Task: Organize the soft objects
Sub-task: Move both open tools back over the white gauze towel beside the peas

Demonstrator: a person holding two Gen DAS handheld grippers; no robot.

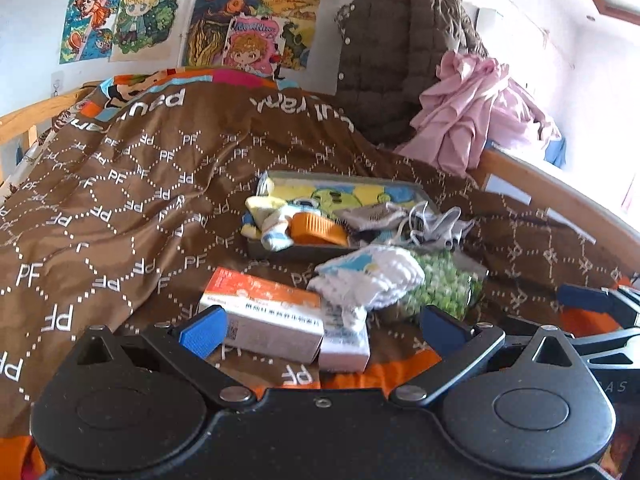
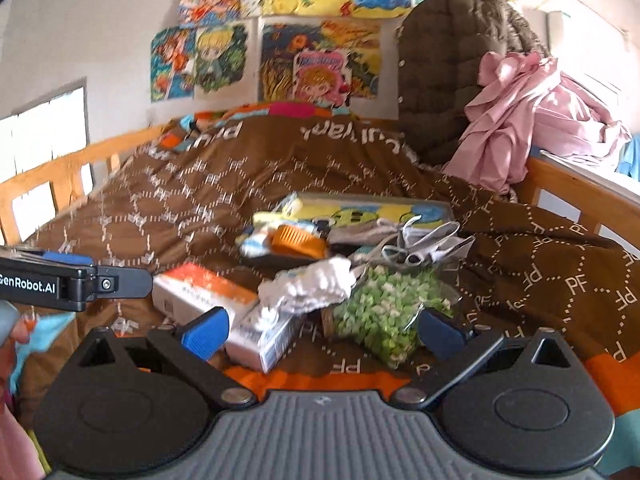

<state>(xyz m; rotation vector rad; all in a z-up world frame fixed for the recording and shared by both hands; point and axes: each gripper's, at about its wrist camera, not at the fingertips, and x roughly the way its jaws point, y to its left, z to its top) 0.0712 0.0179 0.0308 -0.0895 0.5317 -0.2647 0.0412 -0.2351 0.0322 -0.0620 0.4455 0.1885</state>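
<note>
Because the white knitted sock (image 1: pixel 370 276) is limp and light, a pinch on its bunched middle is judged best; from the left wrist it is seen near, draped over the pill boxes (image 1: pixel 280 320), the left gripper (image 1: pixel 320 326) spread empty. From the right wrist, the right gripper (image 2: pixel 320 330) is likewise spread, nothing held, the sock lying left of a green bag (image 2: pixel 384 312).

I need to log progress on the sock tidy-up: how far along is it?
Partly done: a yellow-and-white sock and grey cloth pieces already lie in the tray. Nothing is in hand; the left gripper and right gripper are both open. Left: the white knitted sock on the blanket.
</note>
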